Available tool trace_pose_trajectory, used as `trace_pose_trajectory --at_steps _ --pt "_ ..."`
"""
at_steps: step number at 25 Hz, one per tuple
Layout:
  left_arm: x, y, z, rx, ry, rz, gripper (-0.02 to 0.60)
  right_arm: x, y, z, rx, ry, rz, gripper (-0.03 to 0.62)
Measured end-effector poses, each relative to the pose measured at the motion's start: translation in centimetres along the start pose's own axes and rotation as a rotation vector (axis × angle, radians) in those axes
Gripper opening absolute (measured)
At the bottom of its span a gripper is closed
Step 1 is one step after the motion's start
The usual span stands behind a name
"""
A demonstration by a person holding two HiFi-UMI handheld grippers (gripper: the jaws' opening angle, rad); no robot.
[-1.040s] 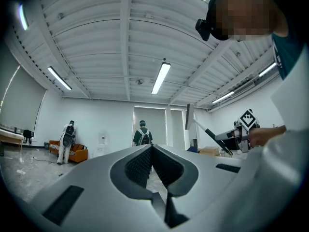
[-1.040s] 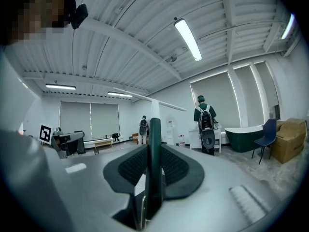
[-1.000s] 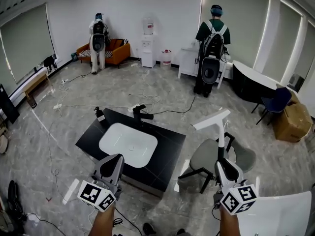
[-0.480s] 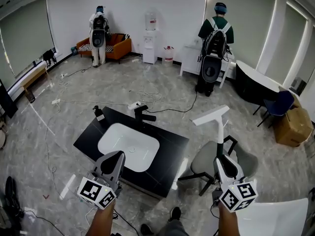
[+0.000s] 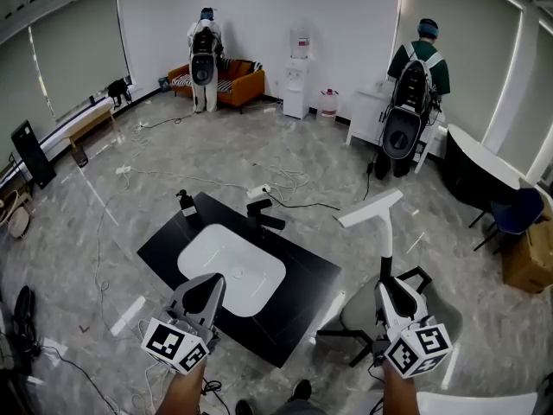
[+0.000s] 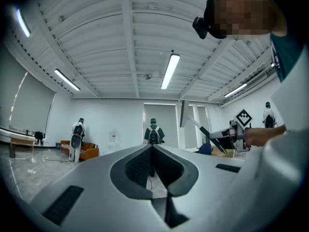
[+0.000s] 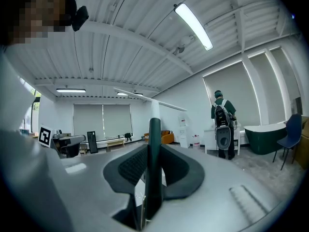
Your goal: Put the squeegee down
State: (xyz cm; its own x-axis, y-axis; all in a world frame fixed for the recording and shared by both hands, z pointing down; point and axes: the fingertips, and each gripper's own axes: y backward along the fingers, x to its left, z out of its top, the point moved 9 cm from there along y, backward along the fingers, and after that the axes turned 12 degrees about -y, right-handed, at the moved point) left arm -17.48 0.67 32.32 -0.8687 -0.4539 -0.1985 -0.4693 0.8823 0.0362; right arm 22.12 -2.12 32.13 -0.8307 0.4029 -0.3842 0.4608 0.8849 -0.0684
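White squeegee (image 5: 385, 232) is not down yet; the right gripper (image 5: 390, 286) squeezes its handle, and the left gripper (image 5: 210, 283) is pinched closed with nothing in it.

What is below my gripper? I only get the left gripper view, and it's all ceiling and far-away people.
Observer: The head view shows a white sink set in a black counter, just ahead of the left gripper.
Operator: Who's got the squeegee?
Observer: The right gripper is shut on the squeegee, on its dark handle.
Operator: What's under that one?
Observer: A grey chair beside the counter.
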Motion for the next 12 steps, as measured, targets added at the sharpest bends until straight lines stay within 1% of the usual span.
trace_pose_trajectory --at_steps 12 --pt "-2.4 -2.7 0.8 0.040 -0.025 0.103 0.005 -4.9 -4.3 2.1 0.028 -0.016 0.106 0.094"
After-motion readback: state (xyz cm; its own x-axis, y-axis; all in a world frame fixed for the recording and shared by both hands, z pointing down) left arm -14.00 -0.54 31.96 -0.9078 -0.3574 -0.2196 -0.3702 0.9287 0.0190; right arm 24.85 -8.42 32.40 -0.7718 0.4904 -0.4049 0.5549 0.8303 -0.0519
